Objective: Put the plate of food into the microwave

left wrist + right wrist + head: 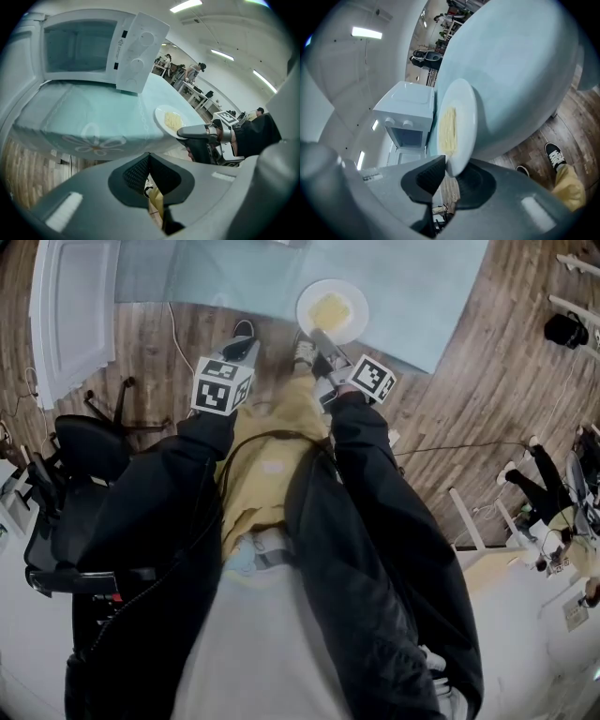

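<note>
Plate (461, 117), white, round, glossy, thin-rimmed, bearing pale noodles (447, 129); at the edge of the cloth-covered bench (511, 70), centre of frame, rim pinched in right hand-held gripper (447, 164). Left hand-held gripper (149, 157) closed, empty. Risk: shallow hold on slick glaze; plate may tilt, slip, spill before reaching open microwave (79, 47).

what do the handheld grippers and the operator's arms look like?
The left gripper and right gripper have grey moulded jaws with black textured pads. Each carries a white cube with black square markers. Black jacket sleeves; a dark cable runs down the front.
</note>
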The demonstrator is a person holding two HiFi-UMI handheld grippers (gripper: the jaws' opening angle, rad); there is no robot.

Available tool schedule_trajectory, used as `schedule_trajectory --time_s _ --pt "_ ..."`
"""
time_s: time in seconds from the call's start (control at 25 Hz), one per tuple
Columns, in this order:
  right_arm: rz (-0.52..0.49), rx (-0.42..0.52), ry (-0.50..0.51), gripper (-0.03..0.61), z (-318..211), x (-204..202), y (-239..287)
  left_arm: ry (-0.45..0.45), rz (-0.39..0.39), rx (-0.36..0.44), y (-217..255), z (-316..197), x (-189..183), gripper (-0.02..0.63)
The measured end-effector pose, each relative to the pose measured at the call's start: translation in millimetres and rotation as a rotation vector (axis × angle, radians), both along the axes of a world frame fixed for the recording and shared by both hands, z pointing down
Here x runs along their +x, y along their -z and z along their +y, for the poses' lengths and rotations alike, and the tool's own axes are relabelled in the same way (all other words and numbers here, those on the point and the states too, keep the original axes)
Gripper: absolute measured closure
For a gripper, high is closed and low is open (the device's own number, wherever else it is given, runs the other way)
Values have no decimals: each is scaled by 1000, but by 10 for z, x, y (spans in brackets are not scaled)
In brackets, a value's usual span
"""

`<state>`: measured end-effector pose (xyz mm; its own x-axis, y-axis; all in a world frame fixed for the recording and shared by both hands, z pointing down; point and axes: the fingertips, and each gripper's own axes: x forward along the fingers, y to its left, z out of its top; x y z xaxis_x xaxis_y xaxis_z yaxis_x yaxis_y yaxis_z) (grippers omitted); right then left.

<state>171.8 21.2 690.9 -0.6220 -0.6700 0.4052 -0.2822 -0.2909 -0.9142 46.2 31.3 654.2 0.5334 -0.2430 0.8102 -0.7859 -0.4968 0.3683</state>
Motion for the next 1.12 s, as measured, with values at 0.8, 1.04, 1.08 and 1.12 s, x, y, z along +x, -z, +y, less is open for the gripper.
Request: schedule_trajectory --time_s 0.8,1.04,1.08,1.12 --pt "-132 97 161 568 -10 -729 264 149 20 4 37 -66 -584 617" --pt "-167 104 252 568 -110 -1099 332 222 30 11 48 -102 -793 617" --pt "-171 104 266 568 -127 -1153 344 234 32 12 51 -110 -826 617" --pt "-175 105 279 568 -147 -1204 355 244 34 14 55 -125 -856 617"
